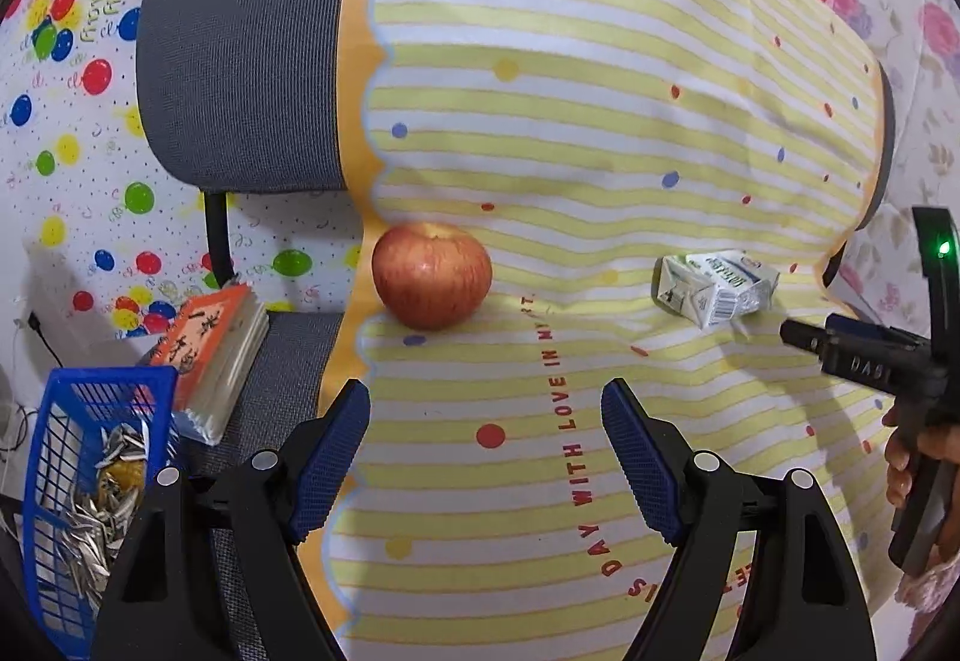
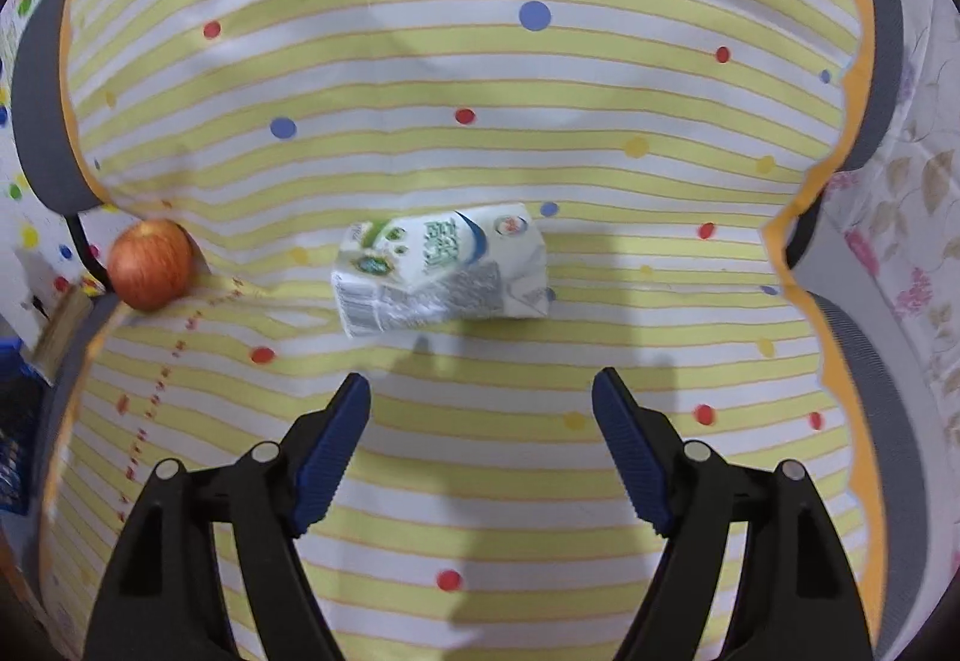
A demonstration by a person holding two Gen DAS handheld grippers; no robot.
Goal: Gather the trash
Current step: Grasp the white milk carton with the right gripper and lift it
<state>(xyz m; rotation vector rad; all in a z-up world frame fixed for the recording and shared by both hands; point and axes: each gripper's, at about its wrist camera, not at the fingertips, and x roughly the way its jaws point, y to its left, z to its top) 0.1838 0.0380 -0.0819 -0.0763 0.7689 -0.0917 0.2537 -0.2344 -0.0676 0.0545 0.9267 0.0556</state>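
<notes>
A crushed white and green milk carton (image 2: 441,271) lies on its side on the yellow striped cloth (image 2: 480,78), just ahead of my right gripper (image 2: 480,391), which is open and empty. The carton also shows in the left wrist view (image 1: 717,286), at the right. My left gripper (image 1: 486,403) is open and empty, over the cloth, with a red apple (image 1: 432,275) ahead and to its left. The right gripper (image 1: 798,334) shows at the right edge of the left wrist view, close to the carton.
A blue mesh basket (image 1: 57,487) holding seed shells and scraps stands at the lower left, beside a stack of books (image 1: 210,355) on a grey chair seat. The apple also shows in the right wrist view (image 2: 150,263). Grey chair backs flank the cloth.
</notes>
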